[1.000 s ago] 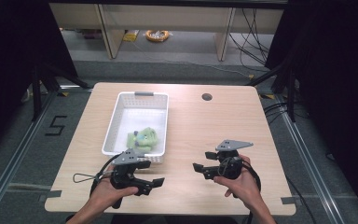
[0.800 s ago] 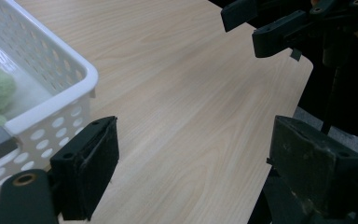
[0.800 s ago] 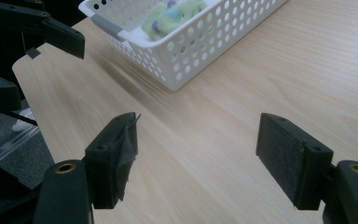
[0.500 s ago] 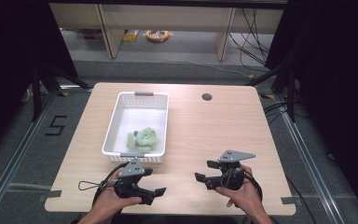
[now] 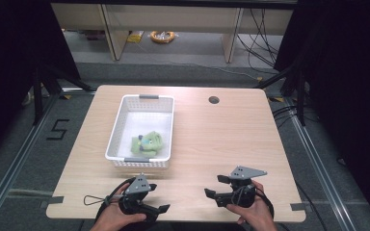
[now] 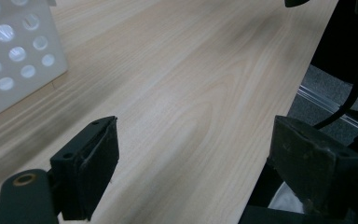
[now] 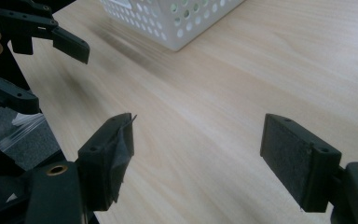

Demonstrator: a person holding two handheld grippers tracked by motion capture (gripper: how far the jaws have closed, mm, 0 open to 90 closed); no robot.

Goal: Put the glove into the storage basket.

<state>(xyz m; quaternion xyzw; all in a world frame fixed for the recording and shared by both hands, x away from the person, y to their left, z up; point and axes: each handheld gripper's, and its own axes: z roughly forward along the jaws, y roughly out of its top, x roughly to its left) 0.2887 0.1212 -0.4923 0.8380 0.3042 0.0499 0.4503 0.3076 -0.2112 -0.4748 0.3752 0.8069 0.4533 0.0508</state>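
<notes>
**Two empty grippers low at the near edge, toy lying in the basket**

Both sets of jaws are held wide apart with nothing between them; those of the right gripper [image 5: 215,186] have just been opening. The left gripper [image 5: 158,211] is kept low beside the near edge of the pale wooden table [image 5: 221,139]. The soft green plush toy [image 5: 147,142] is seen lying inside the white perforated plastic basket [image 5: 166,125], well apart from both. If a reach is made carelessly, the basket's rim could be struck and the basket shoved.

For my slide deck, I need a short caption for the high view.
Two hand-held tongs, left and right, both open at the table's near edge, with a green toy in the white basket.
</notes>
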